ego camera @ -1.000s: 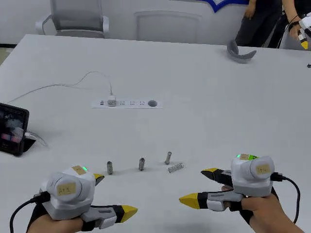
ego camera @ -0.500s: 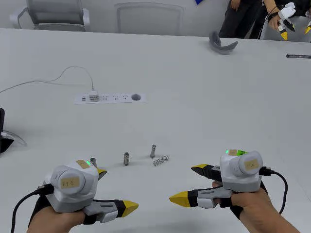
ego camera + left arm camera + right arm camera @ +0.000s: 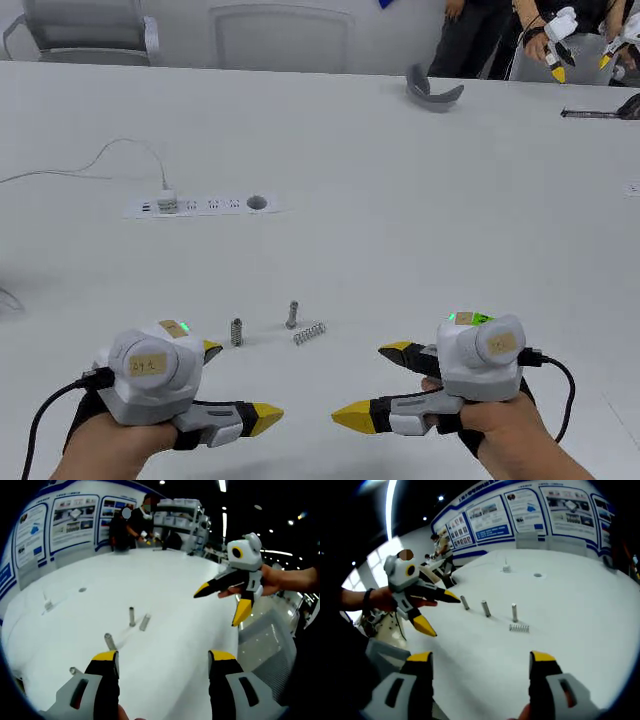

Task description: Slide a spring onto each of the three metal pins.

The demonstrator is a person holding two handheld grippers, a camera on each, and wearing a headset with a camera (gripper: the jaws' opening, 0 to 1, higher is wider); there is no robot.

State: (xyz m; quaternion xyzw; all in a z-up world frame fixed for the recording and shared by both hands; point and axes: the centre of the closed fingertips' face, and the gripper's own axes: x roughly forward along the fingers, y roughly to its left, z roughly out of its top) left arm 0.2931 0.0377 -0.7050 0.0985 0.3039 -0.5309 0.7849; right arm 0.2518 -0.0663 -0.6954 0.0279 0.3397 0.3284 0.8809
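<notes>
A wide white worktop (image 3: 400, 200) fills the head view, with two chairs (image 3: 80, 30) pushed up to its far edge. At the far right corner, other people's hands hold yellow-tipped tools.

The left claw (image 3: 240, 385) is held low at the near edge, its two yellow-tipped jaws spread wide and pointing towards the middle. The right claw (image 3: 372, 382) faces it from the other side, jaws just as widely spread, its tips near those of the left claw but apart from them. Both hover above the worktop, nearer to the person than the small parts.

Farther back lies a white power strip (image 3: 200, 205) with a charger plugged in, and a thin white cable (image 3: 90, 165) trails from it to the left. A grey curved band (image 3: 433, 90) rests near the far edge.

The pins stand upright in a short row ahead of and between the two claws. The end pin (image 3: 292, 314) looks smooth and bare. The middle pin (image 3: 237, 332) looks ribbed in the head view, like a coil. The third pin (image 3: 465, 602) stands just beside the left claw's tip in the right gripper view.

A loose spring (image 3: 310, 333) lies flat on the worktop just beside the end pin, on its near right side, not touching either claw.
</notes>
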